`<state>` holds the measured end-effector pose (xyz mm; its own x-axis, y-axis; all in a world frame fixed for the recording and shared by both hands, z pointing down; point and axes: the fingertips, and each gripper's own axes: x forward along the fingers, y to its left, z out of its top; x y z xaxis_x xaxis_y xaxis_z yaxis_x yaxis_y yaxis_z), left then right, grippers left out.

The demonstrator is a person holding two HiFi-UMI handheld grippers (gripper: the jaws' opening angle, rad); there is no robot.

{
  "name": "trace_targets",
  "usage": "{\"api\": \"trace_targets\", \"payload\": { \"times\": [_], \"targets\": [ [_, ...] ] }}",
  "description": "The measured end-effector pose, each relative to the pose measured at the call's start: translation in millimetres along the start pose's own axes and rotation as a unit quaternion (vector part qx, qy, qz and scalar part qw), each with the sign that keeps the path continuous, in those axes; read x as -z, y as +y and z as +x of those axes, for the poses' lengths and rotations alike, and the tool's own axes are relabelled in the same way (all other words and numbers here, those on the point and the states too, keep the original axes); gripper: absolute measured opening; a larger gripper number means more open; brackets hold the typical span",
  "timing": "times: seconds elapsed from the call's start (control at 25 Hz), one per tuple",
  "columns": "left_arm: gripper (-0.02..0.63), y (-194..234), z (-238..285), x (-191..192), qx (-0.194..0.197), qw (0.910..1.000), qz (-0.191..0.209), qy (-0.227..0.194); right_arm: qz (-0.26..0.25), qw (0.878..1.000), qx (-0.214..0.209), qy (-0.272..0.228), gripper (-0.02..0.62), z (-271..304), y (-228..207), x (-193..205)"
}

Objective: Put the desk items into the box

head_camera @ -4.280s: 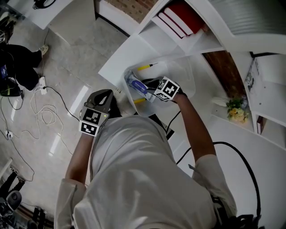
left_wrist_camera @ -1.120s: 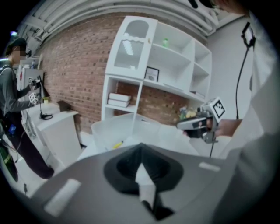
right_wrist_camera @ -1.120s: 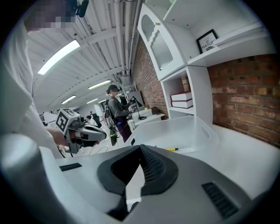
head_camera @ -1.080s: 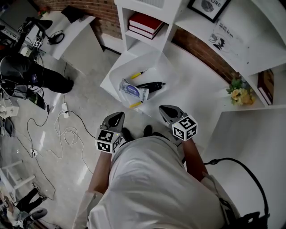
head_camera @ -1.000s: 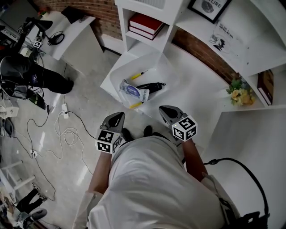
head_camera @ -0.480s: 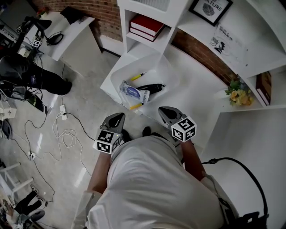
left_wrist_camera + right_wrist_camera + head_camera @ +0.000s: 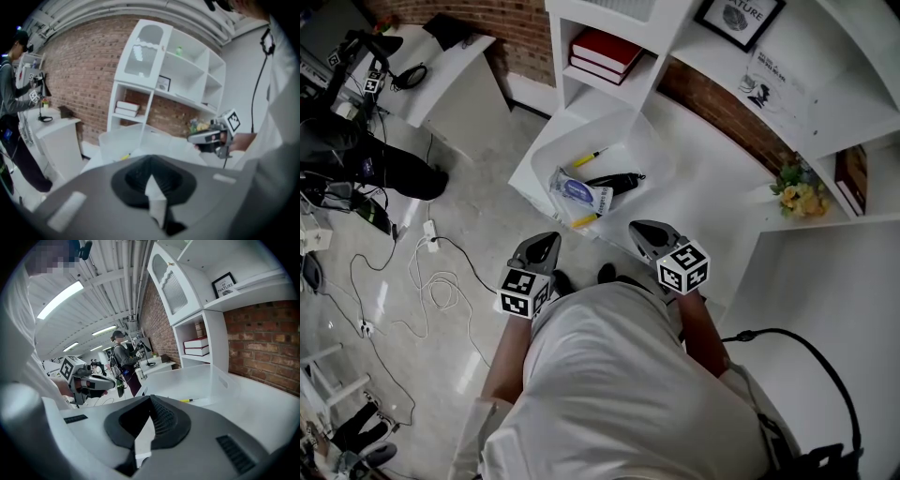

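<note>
A translucent white box (image 7: 649, 141) stands on the white desk. In it lie a yellow pen (image 7: 598, 153), a black tool (image 7: 615, 180), a blue and white packet (image 7: 579, 193) and a second yellow pen (image 7: 584, 220). Both grippers hover near my body, short of the box. My left gripper (image 7: 548, 241) is shut and empty. So is my right gripper (image 7: 637, 228), also shut with nothing in it. The left gripper view shows the box (image 7: 123, 139) ahead and the right gripper (image 7: 206, 137) to the side. In the right gripper view the box (image 7: 197, 378) holds a yellow pen (image 7: 186, 400).
White shelves behind the box hold red books (image 7: 605, 52); a framed picture (image 7: 741, 14) and yellow flowers (image 7: 797, 197) sit to the right. Cables (image 7: 422, 272) trail on the floor at left, where a person in dark clothes (image 7: 366, 159) stands by another desk.
Four seconds ago my right gripper was over the box; it has since drawn back to my body. Over the last second both grippers have barely moved.
</note>
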<state>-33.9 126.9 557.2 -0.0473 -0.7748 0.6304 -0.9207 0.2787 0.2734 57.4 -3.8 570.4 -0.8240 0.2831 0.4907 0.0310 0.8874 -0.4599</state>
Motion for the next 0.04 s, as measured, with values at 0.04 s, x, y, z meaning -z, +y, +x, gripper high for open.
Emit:
{"api": "trace_targets", "payload": {
  "times": [0.04],
  "targets": [
    [0.003, 0.5, -0.5, 0.4, 0.000, 1.0000, -0.001, 0.000, 0.001, 1.000, 0.000, 0.000, 0.002, 0.4, 0.8, 0.3]
  ]
}}
